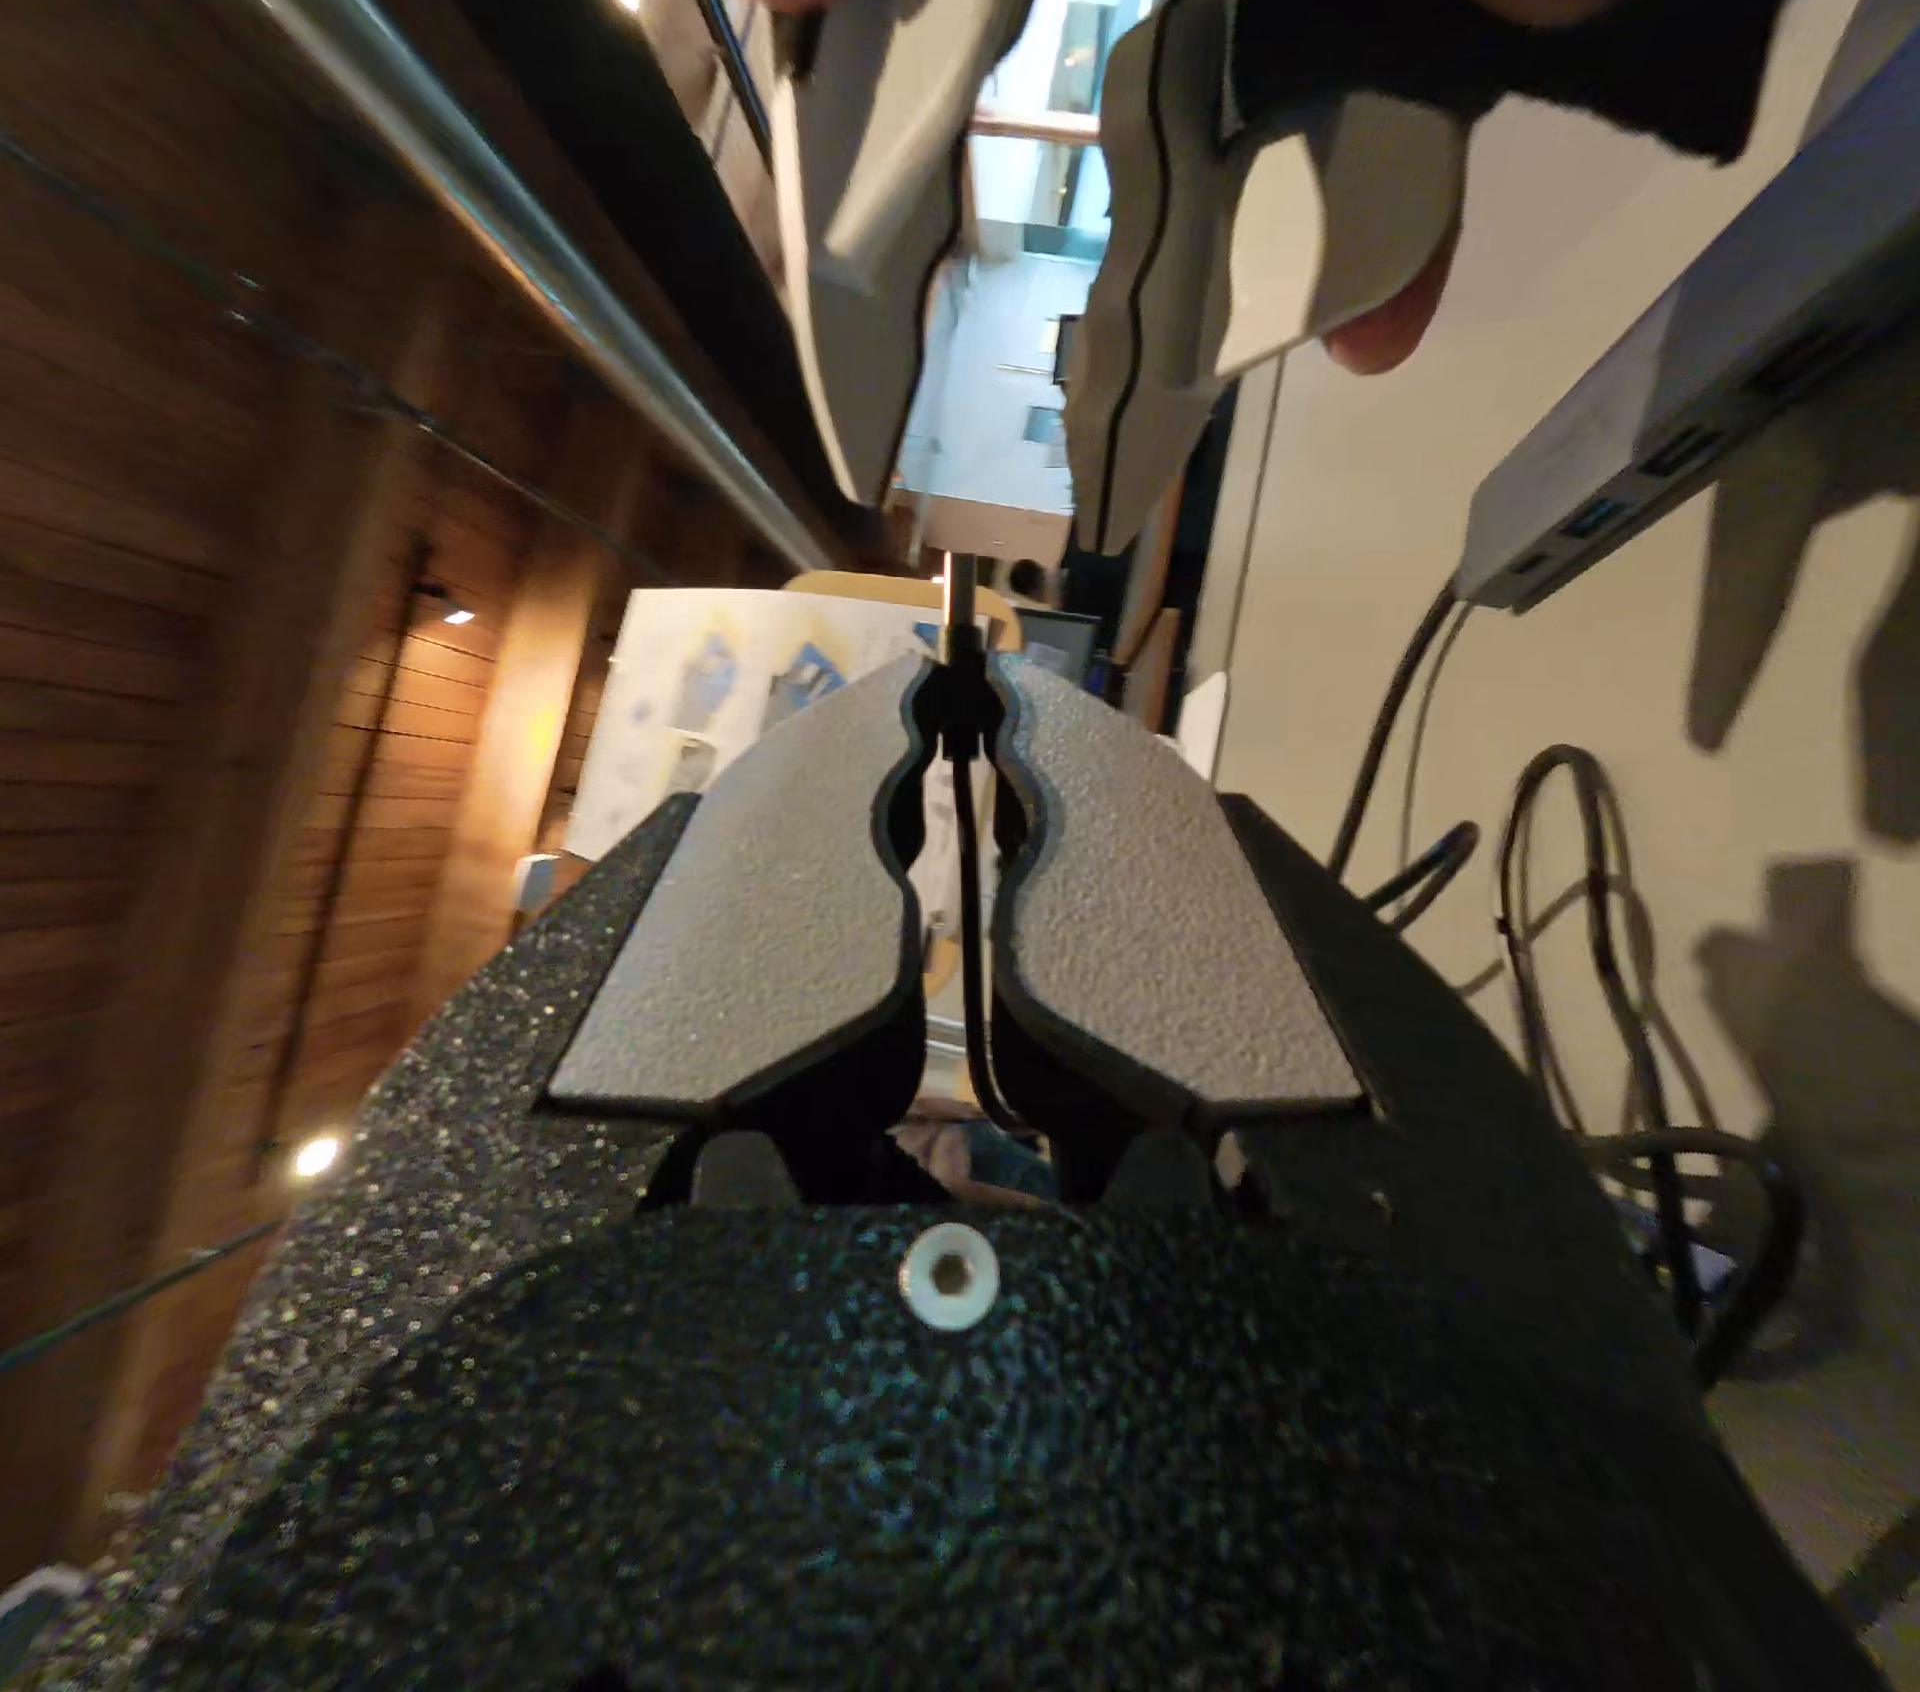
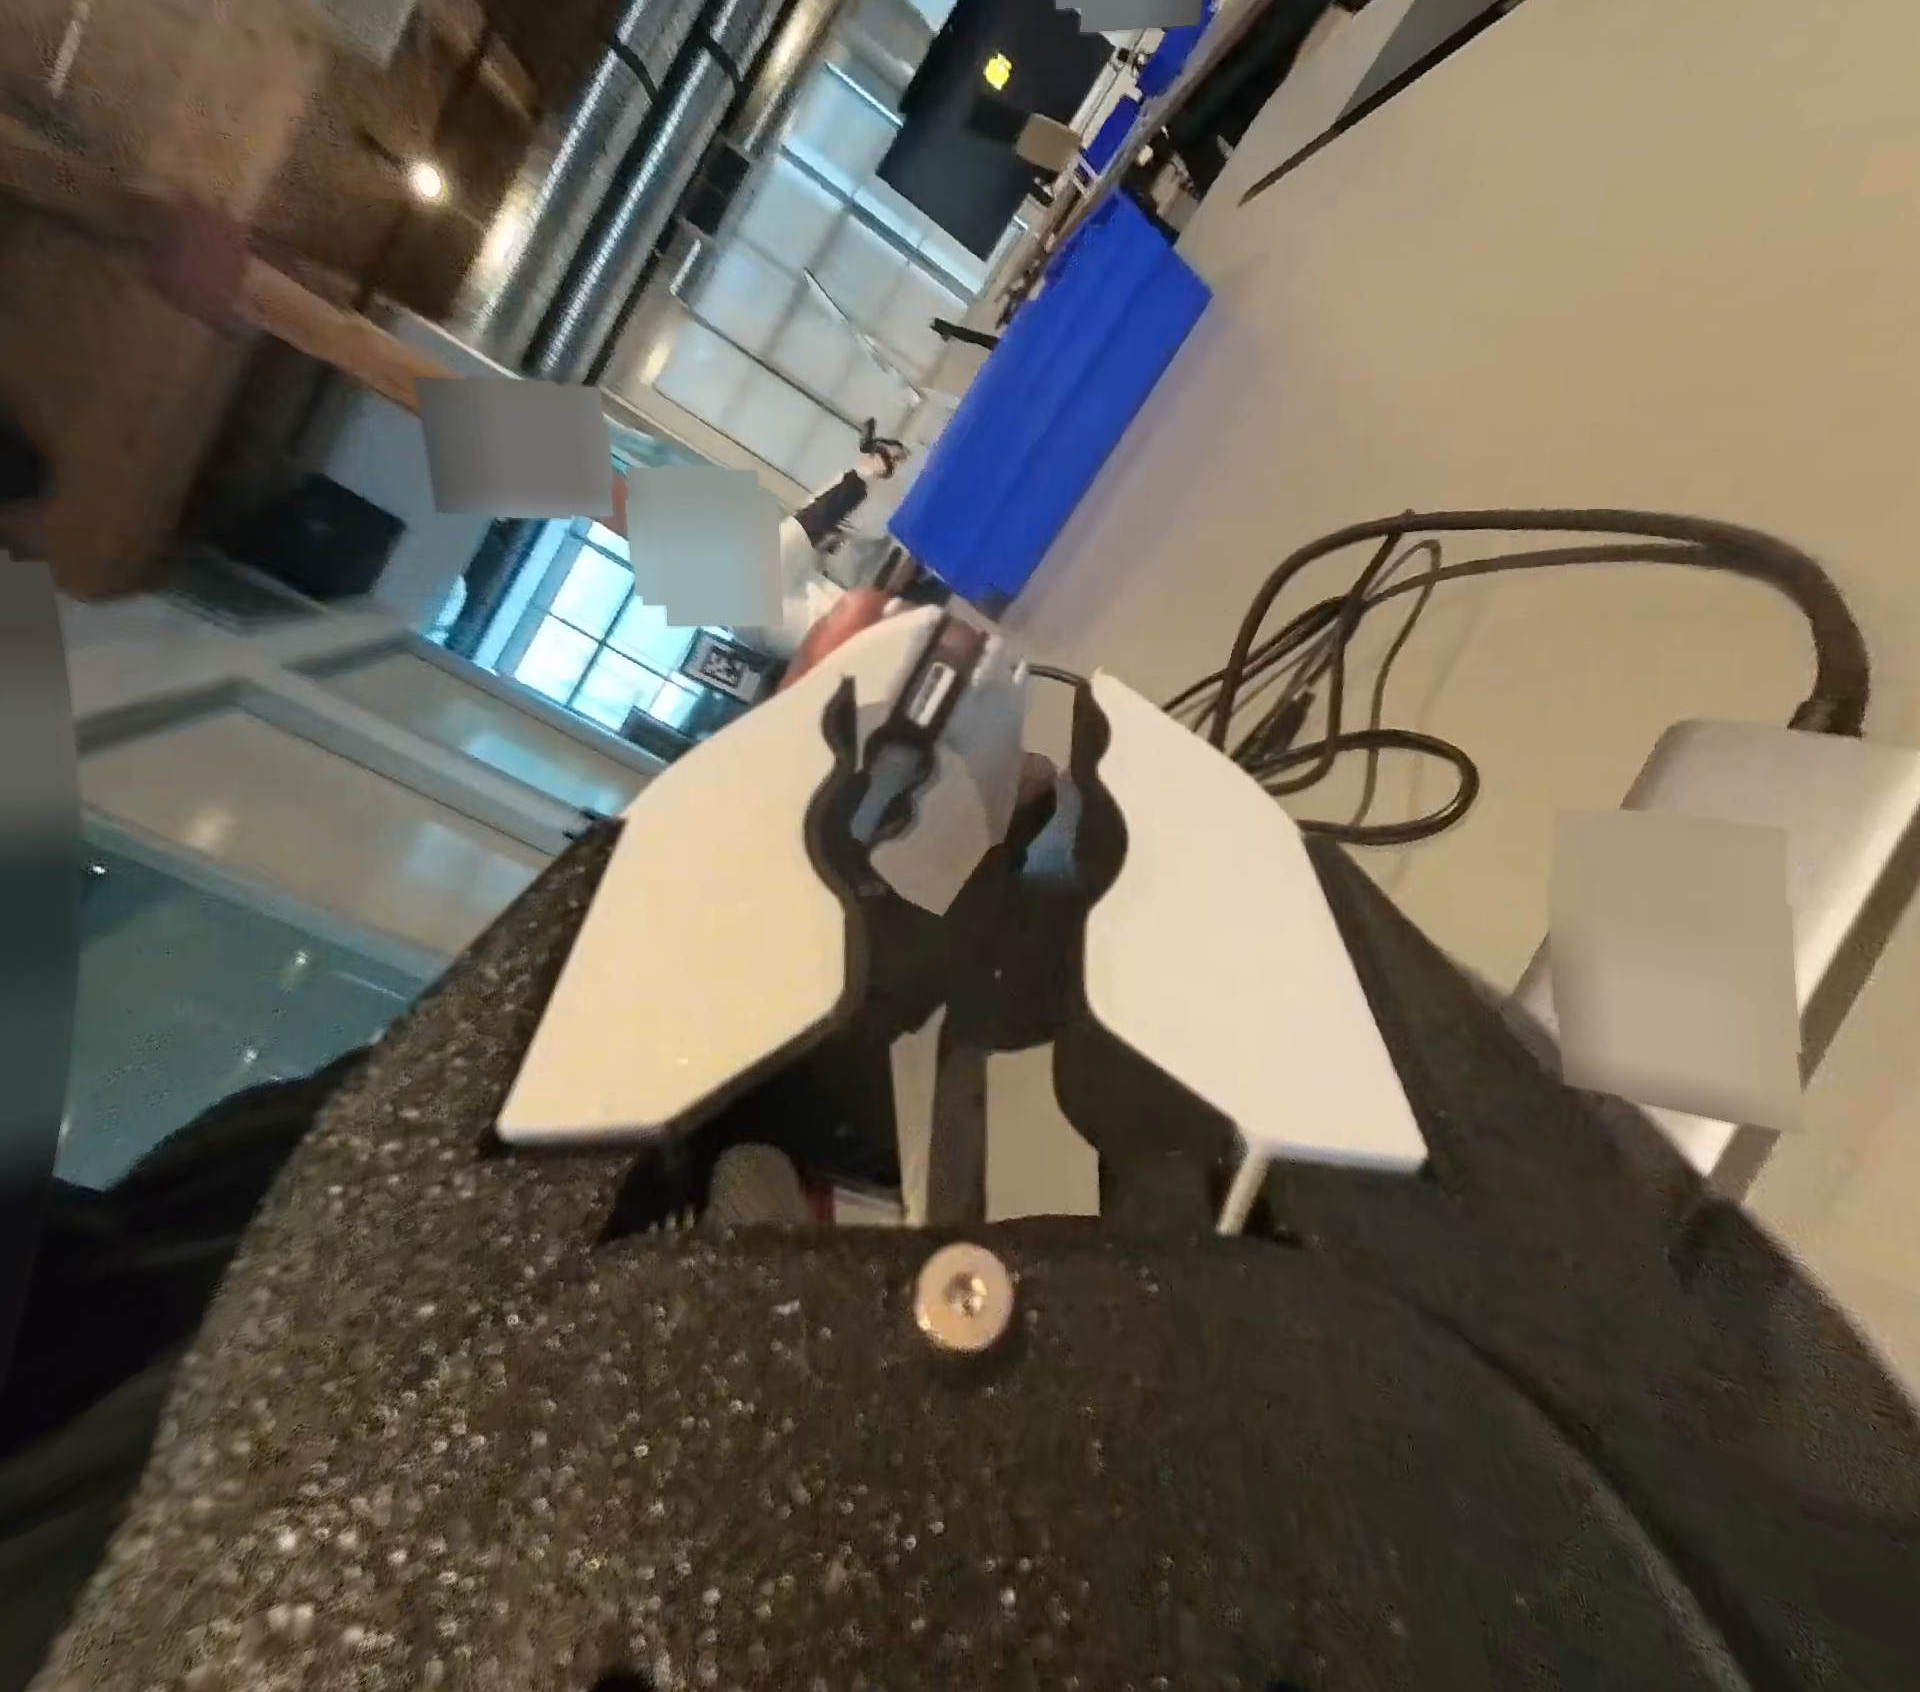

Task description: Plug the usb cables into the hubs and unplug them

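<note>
The left claw (image 1: 961,686) is pinched tight on a black USB cable (image 1: 971,936), its metal plug (image 1: 958,603) poking out past the tips. Facing it, the right claw (image 1: 987,489) stands parted, empty. A grey hub (image 1: 1621,489) lies off to the side on the pale surface (image 1: 1403,292), beside loose black cables (image 1: 1558,873), well clear of the plug.

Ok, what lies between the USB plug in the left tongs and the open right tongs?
Nothing but air. The left wrist view shows the USB plug, pinched in the left tongs, pointing into the gap of the right tongs.
</note>
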